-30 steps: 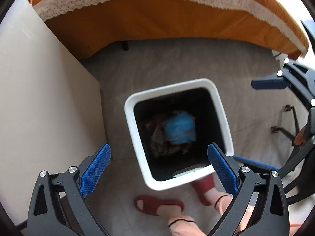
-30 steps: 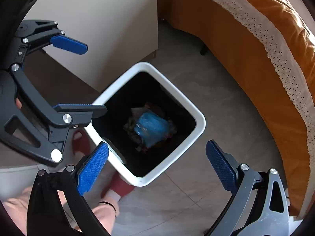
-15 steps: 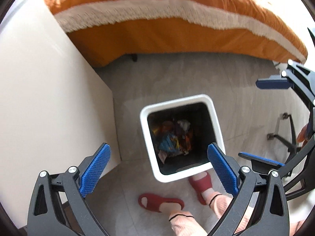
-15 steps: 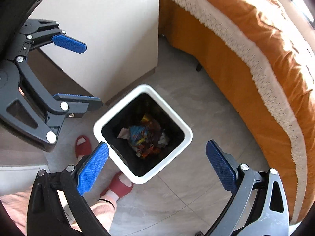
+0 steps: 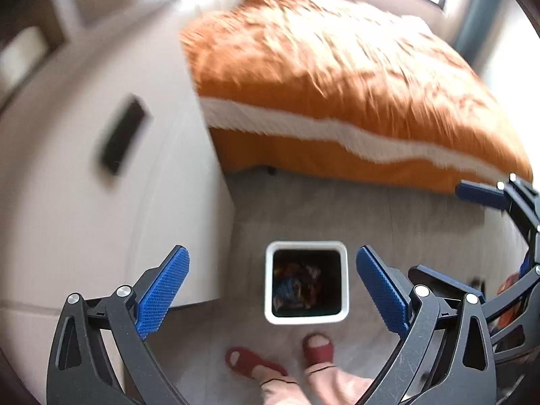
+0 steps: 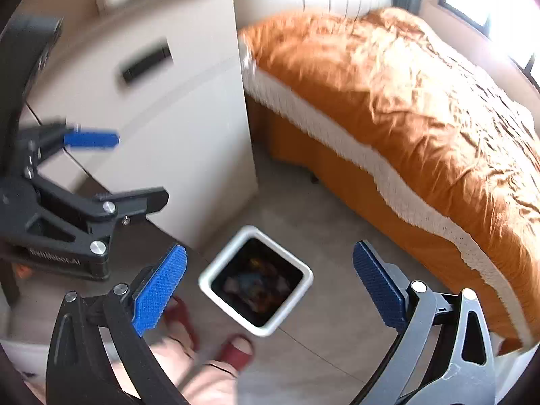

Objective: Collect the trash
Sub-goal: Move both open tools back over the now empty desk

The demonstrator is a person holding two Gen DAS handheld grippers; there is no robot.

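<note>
Left wrist view: left gripper (image 5: 272,287) was held high above the floor (image 5: 398,222), blue pads (image 5: 162,292) spread wide, nothing between them. White square trash bin (image 5: 342,283) was seen upright on the floor, mouth facing straight up at the camera, framed between the two pads. Bin's long axis ran vertically, floor to rim; rim sides were seen roughly square to the frame. Mixed trash (image 5: 297,283) was seen lying in the bottom of the bin; individual items were too blurred to be told apart. Two feet in red slippers (image 5: 317,349) were seen just beside the bin's near edge.

Right wrist view: right gripper (image 6: 268,292) was also held spread wide and empty, above the same bin (image 6: 216,270), which appeared rotated corner-on here, mouth still up. Left gripper (image 6: 116,168) was visible at the left edge, fingers apart. Bin was seen near the corner of a white cabinet (image 6: 189,128), with the orange bed (image 6: 405,108) on its other side, well apart. A dark flat object (image 6: 146,62) was seen on the cabinet top, motion-blurred.
</note>
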